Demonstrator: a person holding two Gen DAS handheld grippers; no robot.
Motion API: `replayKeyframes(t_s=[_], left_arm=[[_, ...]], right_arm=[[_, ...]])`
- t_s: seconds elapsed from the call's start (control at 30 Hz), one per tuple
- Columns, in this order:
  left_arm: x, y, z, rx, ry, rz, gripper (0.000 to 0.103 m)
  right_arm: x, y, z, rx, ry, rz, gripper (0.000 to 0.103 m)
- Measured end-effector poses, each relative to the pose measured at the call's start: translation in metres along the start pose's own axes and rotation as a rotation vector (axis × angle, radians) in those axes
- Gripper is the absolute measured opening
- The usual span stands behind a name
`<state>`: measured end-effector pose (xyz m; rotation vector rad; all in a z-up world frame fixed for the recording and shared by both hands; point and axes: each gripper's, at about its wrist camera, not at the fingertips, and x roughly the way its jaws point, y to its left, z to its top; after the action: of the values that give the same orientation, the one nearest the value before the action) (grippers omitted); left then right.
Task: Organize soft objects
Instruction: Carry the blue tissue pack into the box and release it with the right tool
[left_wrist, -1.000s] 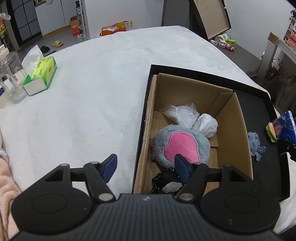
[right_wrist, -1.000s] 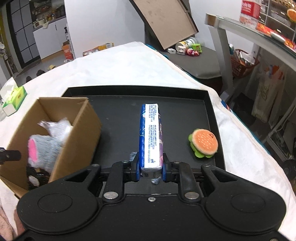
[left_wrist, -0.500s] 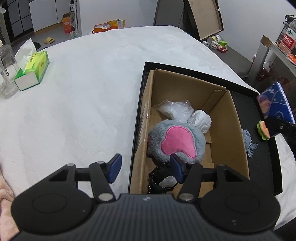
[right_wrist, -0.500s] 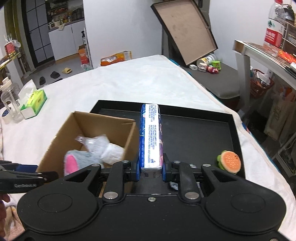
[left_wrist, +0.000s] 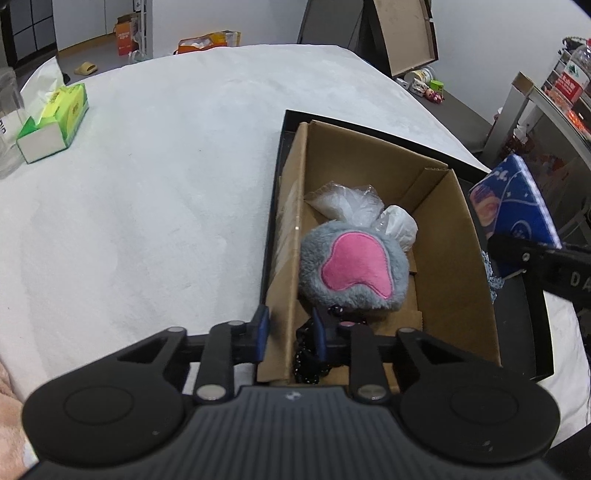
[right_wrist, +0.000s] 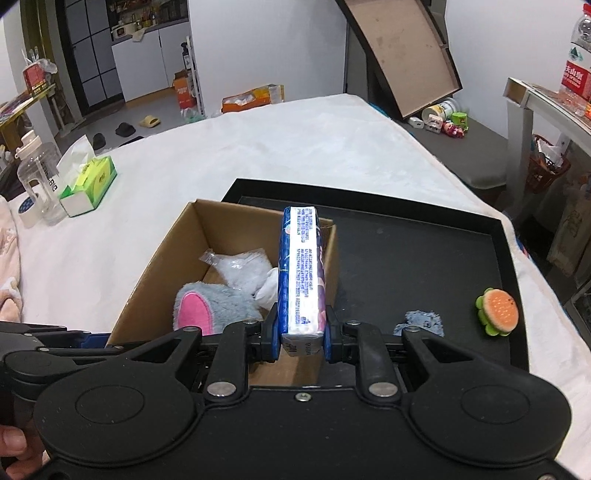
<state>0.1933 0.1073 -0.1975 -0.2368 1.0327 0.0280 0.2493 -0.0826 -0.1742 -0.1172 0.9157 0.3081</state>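
Note:
A cardboard box (left_wrist: 454, 236) (right_wrist: 155, 266) stands on the left part of a black tray (right_wrist: 424, 258). In it lie a grey and pink plush (left_wrist: 354, 266) (right_wrist: 210, 306), clear plastic bags (left_wrist: 347, 201) and a black spotted item (left_wrist: 306, 354). My left gripper (left_wrist: 290, 332) has narrowed around the box's near left wall. My right gripper (right_wrist: 299, 339) is shut on a blue tissue pack (right_wrist: 301, 269), held above the box's right wall; the pack also shows in the left wrist view (left_wrist: 513, 206). A burger plush (right_wrist: 496, 312) and a grey-blue plush (right_wrist: 421, 321) lie on the tray.
A green tissue box (left_wrist: 55, 122) (right_wrist: 90, 184), a clear water bottle (right_wrist: 38, 177) and a tape roll (right_wrist: 27, 210) stand on the white cover at the left. A pink cloth (right_wrist: 7, 273) lies at the left edge. A shelf (right_wrist: 546, 107) stands at the right.
My left gripper has closed in around the box's near left wall. My right gripper has carried the tissue pack left, from over the tray to above the box.

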Motion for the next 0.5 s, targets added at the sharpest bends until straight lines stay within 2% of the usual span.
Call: replayKeyframes(t_s=[0.1, 0.5], left_arm=[[-0.002, 0.008, 0.000, -0.034, -0.012, -0.015, 0.014], [-0.001, 0.013, -0.001, -0.029, -0.014, -0.040, 0.014]], right_arm=[[0.007, 0.004, -0.001, 0.007, 0.013, 0.005, 0.021], [0.027, 0.022, -0.006, -0.017, 0.052, -0.037, 0.023]])
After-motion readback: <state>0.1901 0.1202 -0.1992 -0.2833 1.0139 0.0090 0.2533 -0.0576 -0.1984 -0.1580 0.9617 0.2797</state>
